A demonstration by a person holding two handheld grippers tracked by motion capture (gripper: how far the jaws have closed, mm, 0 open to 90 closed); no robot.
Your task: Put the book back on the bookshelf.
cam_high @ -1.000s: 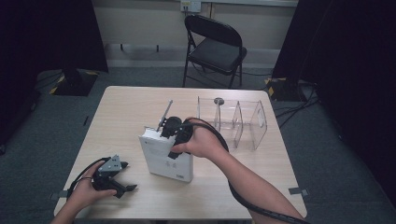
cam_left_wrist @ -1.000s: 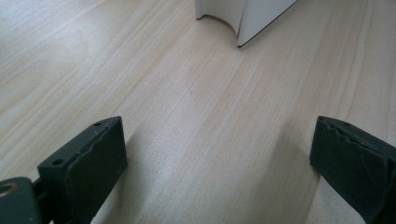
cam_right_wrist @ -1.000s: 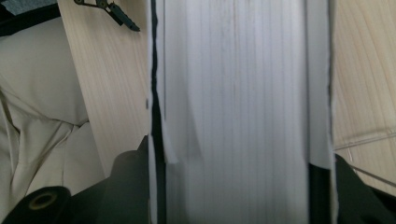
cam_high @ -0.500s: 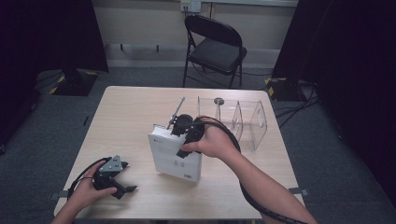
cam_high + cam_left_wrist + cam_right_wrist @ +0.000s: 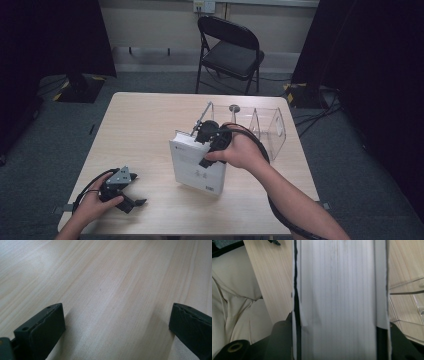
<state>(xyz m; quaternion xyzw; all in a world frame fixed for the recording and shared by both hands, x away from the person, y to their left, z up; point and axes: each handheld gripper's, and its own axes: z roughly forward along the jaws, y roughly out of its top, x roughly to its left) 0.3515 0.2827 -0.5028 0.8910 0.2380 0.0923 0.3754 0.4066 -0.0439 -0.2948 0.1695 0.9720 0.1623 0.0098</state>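
- Since the earlier frames, the white book [image 5: 197, 166] has shifted toward the clear acrylic organizer [image 5: 267, 127] and lifted more upright.
- Right gripper [image 5: 202, 134]: jaws clamped across the book's top edge; page block [image 5: 338, 300] sits between them.
- Left gripper [image 5: 131, 197]: resting at the table's [image 5: 145, 120] near left corner, jaws spread, holding nothing.
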